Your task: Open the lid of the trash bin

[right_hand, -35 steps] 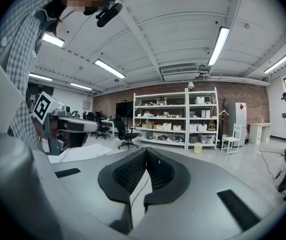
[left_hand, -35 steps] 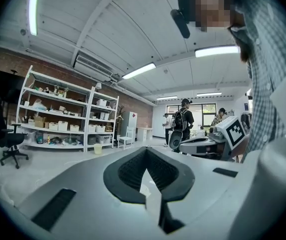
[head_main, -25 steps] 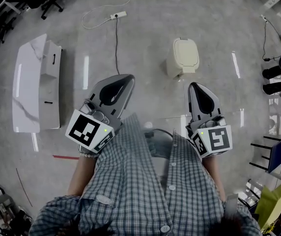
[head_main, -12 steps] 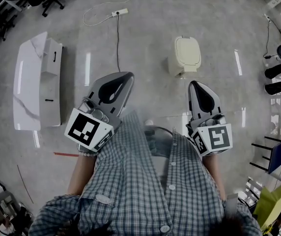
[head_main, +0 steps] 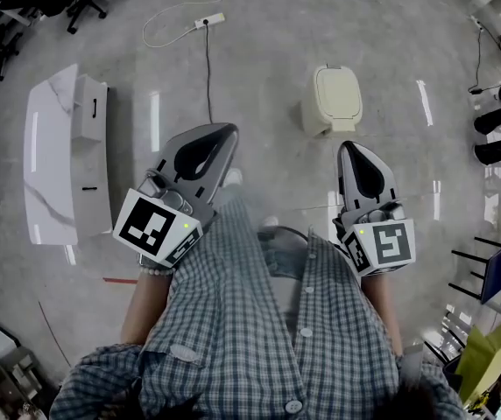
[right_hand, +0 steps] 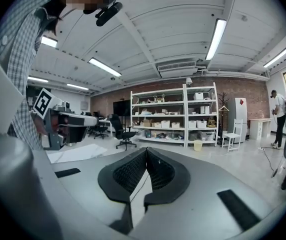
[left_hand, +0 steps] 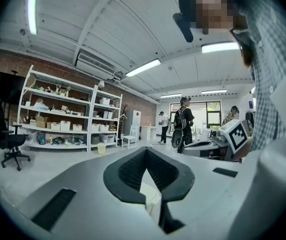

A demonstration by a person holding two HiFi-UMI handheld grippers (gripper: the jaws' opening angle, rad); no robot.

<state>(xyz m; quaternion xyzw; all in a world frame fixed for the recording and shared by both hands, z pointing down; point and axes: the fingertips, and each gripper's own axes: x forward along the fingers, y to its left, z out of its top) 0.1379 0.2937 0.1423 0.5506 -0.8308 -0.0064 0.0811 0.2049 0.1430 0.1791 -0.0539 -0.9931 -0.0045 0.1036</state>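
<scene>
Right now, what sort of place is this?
Probably a lab or workshop space: open shelves of boxes against a brick wall, an office chair, and a bare floor with a small bin.

The squat cream plastic trash bin (head_main: 331, 100) looks pale on the glossy grey floor (head_main: 259, 51). The grey left gripper (head_main: 226, 136) and grey right gripper (head_main: 349, 150) carry black-and-white marker cubes. The person's shirt (head_main: 242, 322) is blue-grey check.

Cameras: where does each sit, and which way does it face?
Head view: on the person's head, facing down at trash bin, left gripper, right gripper, checked shirt.
Left gripper view: on that gripper, along shut jaws toward shelves; checked shirt shows.
Right gripper view: likewise, toward shelves; sleeve shows.
Both gripper views share those shelves.
</scene>
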